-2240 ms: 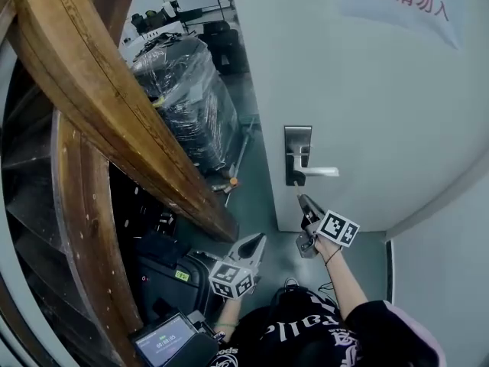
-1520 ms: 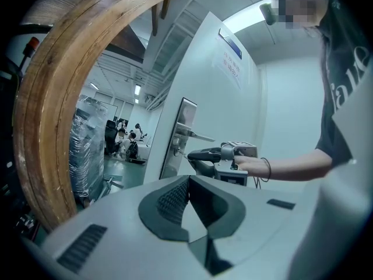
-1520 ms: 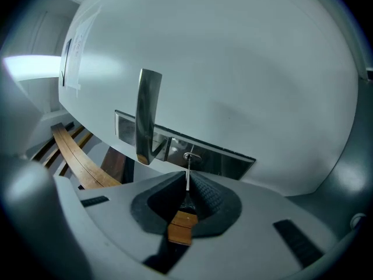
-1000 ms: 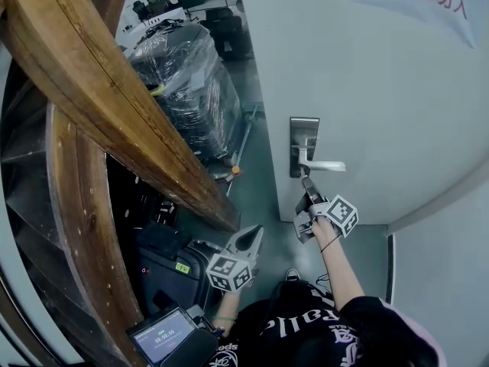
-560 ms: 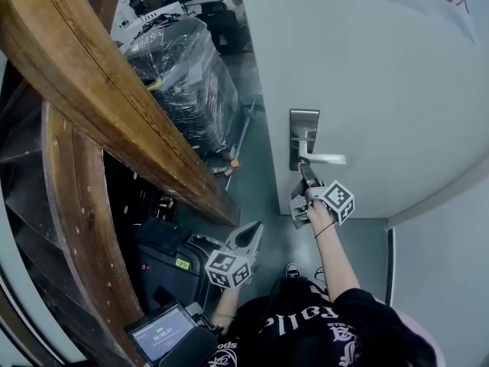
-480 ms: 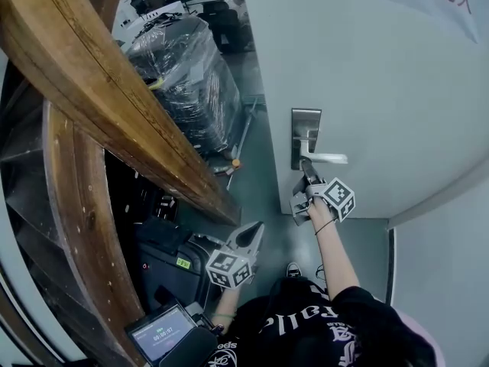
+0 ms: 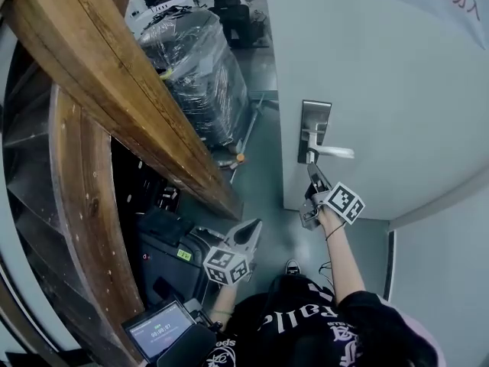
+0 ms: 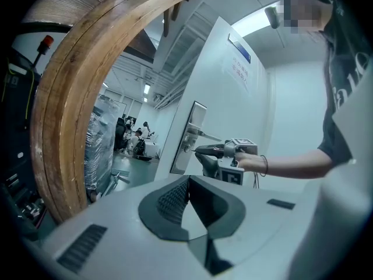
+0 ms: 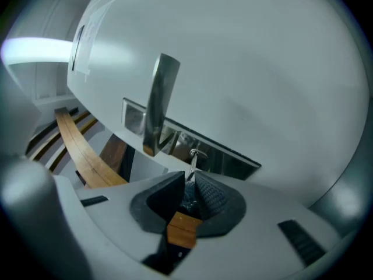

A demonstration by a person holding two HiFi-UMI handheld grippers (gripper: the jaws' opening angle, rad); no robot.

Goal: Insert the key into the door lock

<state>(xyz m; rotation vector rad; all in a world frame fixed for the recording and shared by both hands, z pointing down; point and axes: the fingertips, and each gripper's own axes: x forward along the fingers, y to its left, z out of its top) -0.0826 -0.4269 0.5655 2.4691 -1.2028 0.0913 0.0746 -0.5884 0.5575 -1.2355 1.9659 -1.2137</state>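
The right claw point(image 9: 187, 186) is clenched on the key point(image 9: 190, 169), its ribbed pads pinching the dark head so that only the thin silver blade pokes out toward 12 o'clock. The blade's tip sits at the keyhole point(image 9: 196, 152), low on the steel lock plate point(image 9: 233, 159); whether it has entered yet I cannot tell. To do this well, I would hold the claw's axis square to the plate and push straight along the blade with light, steady force. If it catches, ease back a touch and re-aim rather than lever sideways, since so slim a blade could twist in the pads or bend. The lever handle point(image 9: 158, 98) stands close by at 11 o'clock, so the approach should stay below it. All this is on the white door point(image 7: 382, 75). The left claw point(image 7: 255, 224) hangs well apart at 7 o'clock in the head view, closed on nothing and idle
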